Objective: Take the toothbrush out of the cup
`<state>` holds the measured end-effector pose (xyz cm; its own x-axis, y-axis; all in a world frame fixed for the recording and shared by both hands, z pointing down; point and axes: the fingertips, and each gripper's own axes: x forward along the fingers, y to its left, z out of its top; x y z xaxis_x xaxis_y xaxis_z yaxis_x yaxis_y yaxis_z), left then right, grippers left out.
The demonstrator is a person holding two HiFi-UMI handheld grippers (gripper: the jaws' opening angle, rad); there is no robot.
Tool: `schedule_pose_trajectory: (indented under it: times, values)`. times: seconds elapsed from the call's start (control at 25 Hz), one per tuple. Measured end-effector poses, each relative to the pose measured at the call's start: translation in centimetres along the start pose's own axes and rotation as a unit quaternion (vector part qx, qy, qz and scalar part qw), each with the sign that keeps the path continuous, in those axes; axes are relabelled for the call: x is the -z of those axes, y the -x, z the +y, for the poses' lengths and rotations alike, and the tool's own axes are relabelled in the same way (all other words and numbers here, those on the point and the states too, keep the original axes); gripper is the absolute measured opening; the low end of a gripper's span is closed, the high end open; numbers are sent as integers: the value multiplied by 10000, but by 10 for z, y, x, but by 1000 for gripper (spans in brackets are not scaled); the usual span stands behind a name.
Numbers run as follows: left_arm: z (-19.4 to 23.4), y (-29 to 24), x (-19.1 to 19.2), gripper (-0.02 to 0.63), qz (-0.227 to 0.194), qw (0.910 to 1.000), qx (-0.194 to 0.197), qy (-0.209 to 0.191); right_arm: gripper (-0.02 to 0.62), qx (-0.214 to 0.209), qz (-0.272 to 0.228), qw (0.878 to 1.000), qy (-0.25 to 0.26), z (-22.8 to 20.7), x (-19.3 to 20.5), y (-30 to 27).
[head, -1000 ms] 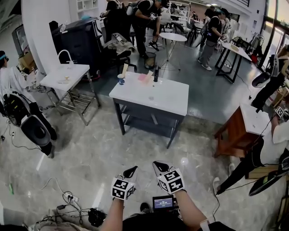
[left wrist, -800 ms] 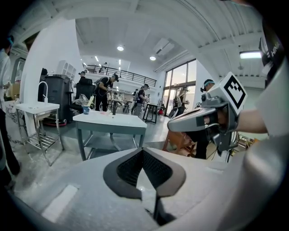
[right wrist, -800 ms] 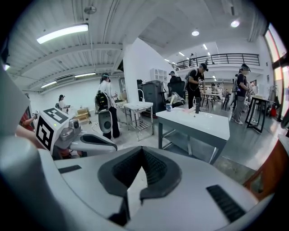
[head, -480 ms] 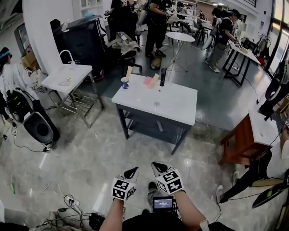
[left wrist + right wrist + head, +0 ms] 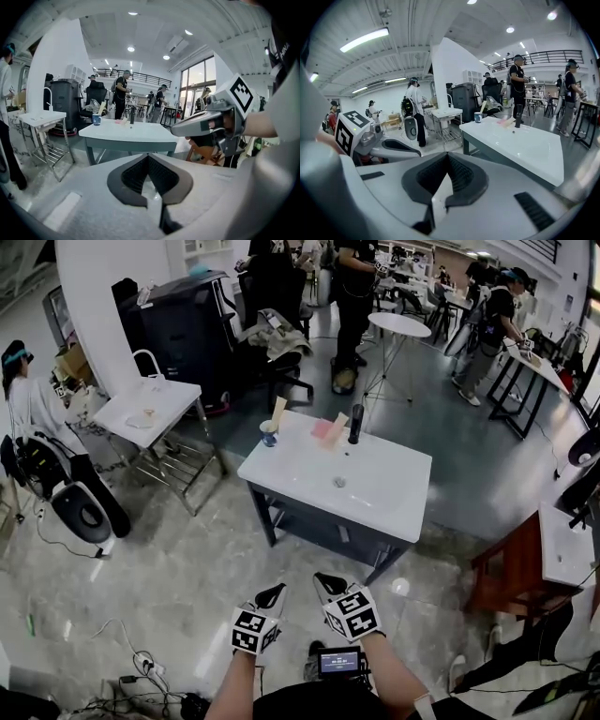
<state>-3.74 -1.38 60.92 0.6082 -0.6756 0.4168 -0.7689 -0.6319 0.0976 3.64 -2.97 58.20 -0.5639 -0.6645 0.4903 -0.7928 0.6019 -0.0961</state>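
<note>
A small blue cup (image 5: 269,433) stands at the far left corner of a white table (image 5: 384,502), and a pale toothbrush (image 5: 278,412) leans up out of it. The cup (image 5: 96,119) and toothbrush (image 5: 101,108) look tiny in the left gripper view. They show again in the right gripper view, cup (image 5: 478,117) and toothbrush (image 5: 483,106). My left gripper (image 5: 272,596) and right gripper (image 5: 330,585) are held side by side over the floor, well short of the table. Both are shut with nothing in them.
On the table are a pink item (image 5: 323,428), a black bottle (image 5: 355,424) and a small drain-like spot (image 5: 339,482). A small white table with a tap (image 5: 145,409) and a person (image 5: 28,409) are to the left. A brown table (image 5: 525,568) is at right, cables (image 5: 141,652) on the floor.
The white table with the cup has drawn nearer and lower in the head view as both grippers travel towards it. Both stay shut and side by side.
</note>
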Motion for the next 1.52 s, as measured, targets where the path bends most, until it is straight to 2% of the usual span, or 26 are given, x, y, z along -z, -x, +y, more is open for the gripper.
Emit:
schedule_pose_trajectory:
  times: [0.32,0.76,1.2,1.52]
  values:
    - [34,-48,-22,6,77,9998,-197,47,9,-152,35,9999,-74,-51,-20,-42]
    - [75,-83,-27,6,114,9987,-419,267,9,-379,90,9992,28,-77,-35,-90]
    - [145,-136,-53,6,21,9994,-195,294,9,-136,193,9997,40,-116,-71,-156]
    - [227,-174,-89,6,-41,9996,-41,291,9,12,266,9996,30,-139,-121,-227]
